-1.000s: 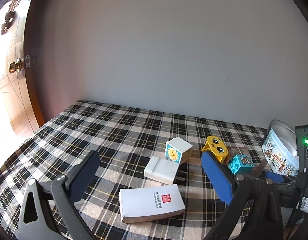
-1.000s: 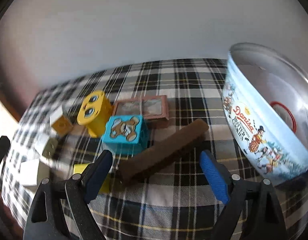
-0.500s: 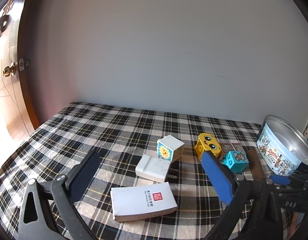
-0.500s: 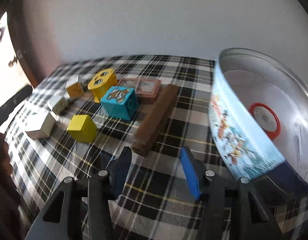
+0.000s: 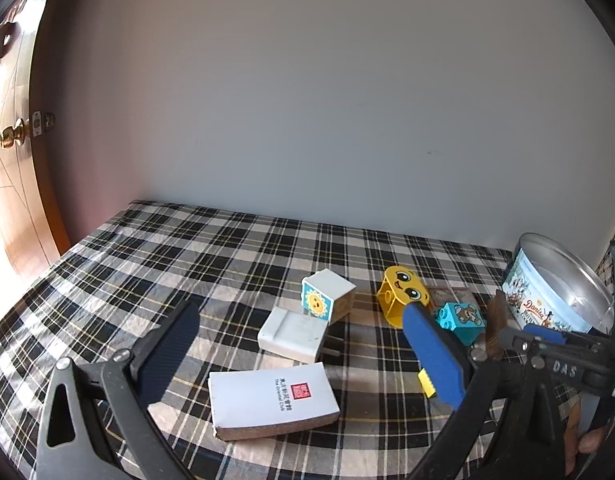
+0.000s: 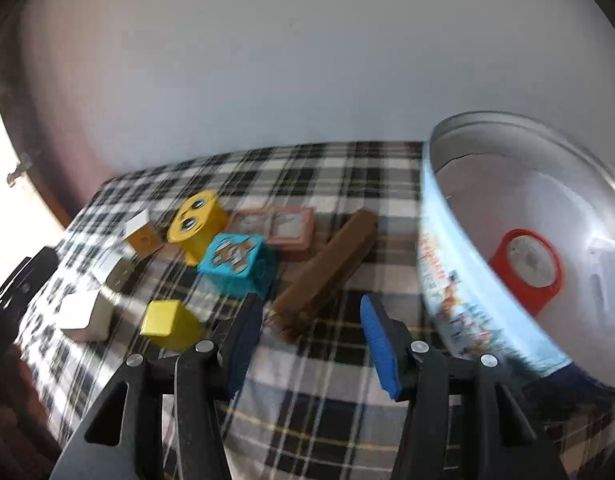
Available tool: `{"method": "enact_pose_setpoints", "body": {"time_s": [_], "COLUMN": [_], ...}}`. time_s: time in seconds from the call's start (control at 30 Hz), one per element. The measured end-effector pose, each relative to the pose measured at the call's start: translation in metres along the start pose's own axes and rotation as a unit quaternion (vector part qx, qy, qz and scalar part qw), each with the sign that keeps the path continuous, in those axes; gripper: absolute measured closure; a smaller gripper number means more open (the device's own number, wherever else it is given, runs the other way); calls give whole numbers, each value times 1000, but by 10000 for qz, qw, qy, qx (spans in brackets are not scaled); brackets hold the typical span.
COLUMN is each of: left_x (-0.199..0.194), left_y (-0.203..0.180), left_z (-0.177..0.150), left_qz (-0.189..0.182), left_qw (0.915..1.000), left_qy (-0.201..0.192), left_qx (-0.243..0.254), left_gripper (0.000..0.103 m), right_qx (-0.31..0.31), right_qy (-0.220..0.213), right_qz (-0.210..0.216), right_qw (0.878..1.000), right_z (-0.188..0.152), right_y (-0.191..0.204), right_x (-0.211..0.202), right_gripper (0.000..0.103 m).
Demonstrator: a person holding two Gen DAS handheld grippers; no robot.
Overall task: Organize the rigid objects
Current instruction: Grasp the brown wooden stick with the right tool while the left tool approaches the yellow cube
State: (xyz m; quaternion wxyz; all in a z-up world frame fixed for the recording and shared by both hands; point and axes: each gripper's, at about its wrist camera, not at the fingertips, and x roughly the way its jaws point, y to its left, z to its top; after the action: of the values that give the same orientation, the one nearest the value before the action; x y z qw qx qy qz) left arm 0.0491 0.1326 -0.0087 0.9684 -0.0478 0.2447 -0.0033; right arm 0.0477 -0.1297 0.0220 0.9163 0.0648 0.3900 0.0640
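Beside the tin (image 6: pixel 459 280), right gripper (image 6: pixel 307 320) has narrowed, empty; left gripper (image 5: pixel 299 344) stays wide.

On the side wall of the round cookie tin (image 5: pixel 539 304) you can read the script brand word "Danisa"; the smaller line beneath it is too small to read. On the black bar of the right gripper (image 5: pixel 547 334) you see the letters "DAS". The white book (image 5: pixel 271 398) bears a red square seal and fine print that you cannot make out.
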Motion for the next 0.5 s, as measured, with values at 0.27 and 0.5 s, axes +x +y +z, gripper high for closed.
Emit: {"method": "enact_pose_setpoints", "body": {"time_s": [0.27, 0.5], "left_x": [-1, -1], "left_y": [-1, 0], "left_z": [0, 1], "left_qz": [-17, -61], "left_qw": [10000, 10000], "left_qy": [-5, 27], "left_qx": [-11, -26], "left_gripper": [1, 0], "right_qx": [1197, 567], "right_qy": [188, 230], "right_qz": [144, -657], "right_qw": [9925, 9960], "right_z": [18, 30], "right_y": [-26, 3], "right_x": [23, 46], "right_gripper": [49, 49]}}
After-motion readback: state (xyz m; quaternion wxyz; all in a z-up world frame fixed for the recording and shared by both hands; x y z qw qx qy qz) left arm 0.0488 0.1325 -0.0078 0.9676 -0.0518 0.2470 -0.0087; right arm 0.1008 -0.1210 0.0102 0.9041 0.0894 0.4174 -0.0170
